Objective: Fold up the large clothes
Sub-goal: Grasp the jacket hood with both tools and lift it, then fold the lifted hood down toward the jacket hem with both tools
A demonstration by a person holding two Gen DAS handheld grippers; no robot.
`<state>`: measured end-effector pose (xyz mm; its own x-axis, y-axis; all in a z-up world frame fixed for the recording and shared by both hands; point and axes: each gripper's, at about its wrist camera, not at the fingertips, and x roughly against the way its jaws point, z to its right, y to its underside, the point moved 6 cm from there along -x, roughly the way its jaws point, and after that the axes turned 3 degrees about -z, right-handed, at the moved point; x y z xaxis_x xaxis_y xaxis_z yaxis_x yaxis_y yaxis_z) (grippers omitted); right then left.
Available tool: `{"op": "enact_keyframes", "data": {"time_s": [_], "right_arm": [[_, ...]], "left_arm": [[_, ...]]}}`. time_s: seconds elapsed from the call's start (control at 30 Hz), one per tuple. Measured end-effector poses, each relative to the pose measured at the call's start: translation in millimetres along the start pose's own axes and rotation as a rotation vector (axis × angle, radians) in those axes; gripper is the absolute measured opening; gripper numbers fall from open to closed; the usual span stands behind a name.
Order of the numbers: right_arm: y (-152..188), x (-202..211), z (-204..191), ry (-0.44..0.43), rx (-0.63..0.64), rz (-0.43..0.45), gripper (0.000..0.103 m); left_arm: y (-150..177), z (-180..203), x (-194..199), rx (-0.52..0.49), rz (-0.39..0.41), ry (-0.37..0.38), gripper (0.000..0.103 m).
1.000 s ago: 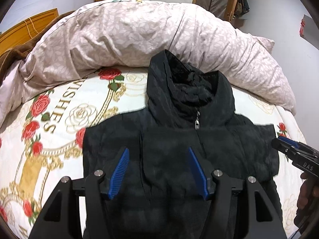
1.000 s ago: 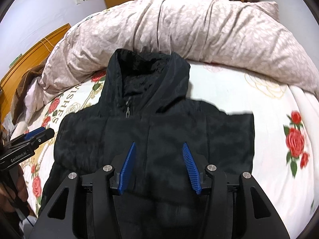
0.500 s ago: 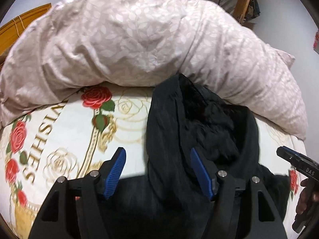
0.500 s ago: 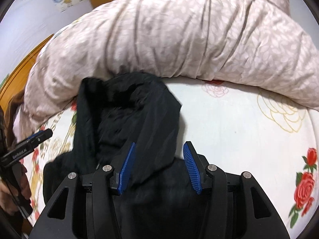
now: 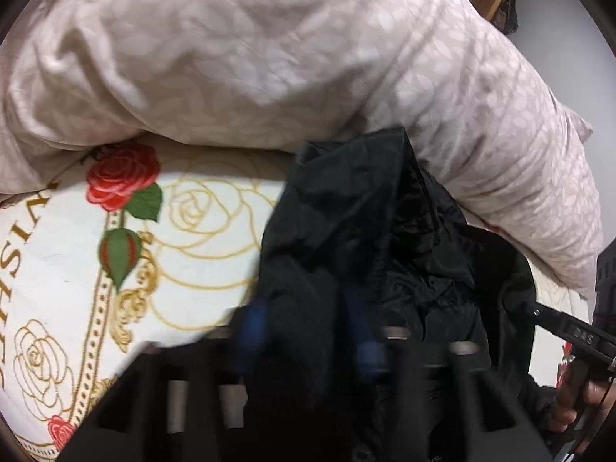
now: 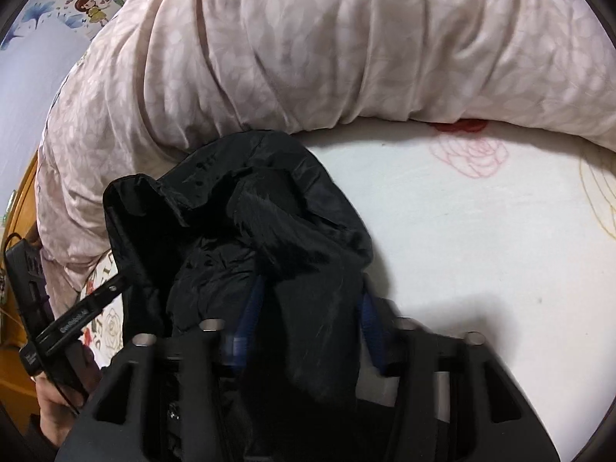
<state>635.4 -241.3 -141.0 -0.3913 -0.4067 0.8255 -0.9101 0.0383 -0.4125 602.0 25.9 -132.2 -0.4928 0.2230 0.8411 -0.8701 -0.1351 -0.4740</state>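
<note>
Both tools have advanced to the black jacket's hood [image 5: 358,208] and just closed: left tool [image 5: 308,331], blurred, and right tool [image 6: 308,319] each pinch hood fabric, pads half hidden.

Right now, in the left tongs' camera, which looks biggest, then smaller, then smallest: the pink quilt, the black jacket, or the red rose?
1. Pink quilt, filling most of the top.
2. Black jacket, though it lies nearer the camera, so it may look bigger than it is.
3. Red rose, plainly smallest.
</note>
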Motion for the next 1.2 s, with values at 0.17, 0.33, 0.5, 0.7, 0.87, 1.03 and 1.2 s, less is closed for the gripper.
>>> {"op": "enact_keyframes", "data": {"time_s": [0.17,0.33,0.5,0.7,0.87,1.03,1.2], "right_arm": [[4,26,-12,-0.008,0.033,0.065,0.007],[20,79,-29,-0.051,0.050,0.148,0.007],[55,136,-44,-0.102,0.071,0.212,0.007],[107,170,-50,-0.111,0.094,0.224,0.007],[154,175,-45,-0.108,0.096,0.190,0.007],[194,165,-33,-0.090,0.078,0.139,0.007],[215,154,-23,-0.080,0.049,0.108,0.008]], "left_arm": [[5,3,24,-0.011,0.078,0.003,0.004],[13,4,82,-0.005,0.164,0.035,0.004],[35,7,140,-0.010,0.230,0.078,0.004],[80,4,185,-0.001,0.270,0.117,0.004],[127,-6,199,0.003,0.263,0.124,0.004],[170,-20,199,0.028,0.225,0.104,0.004],[200,-33,194,0.025,0.196,0.056,0.004]]}}
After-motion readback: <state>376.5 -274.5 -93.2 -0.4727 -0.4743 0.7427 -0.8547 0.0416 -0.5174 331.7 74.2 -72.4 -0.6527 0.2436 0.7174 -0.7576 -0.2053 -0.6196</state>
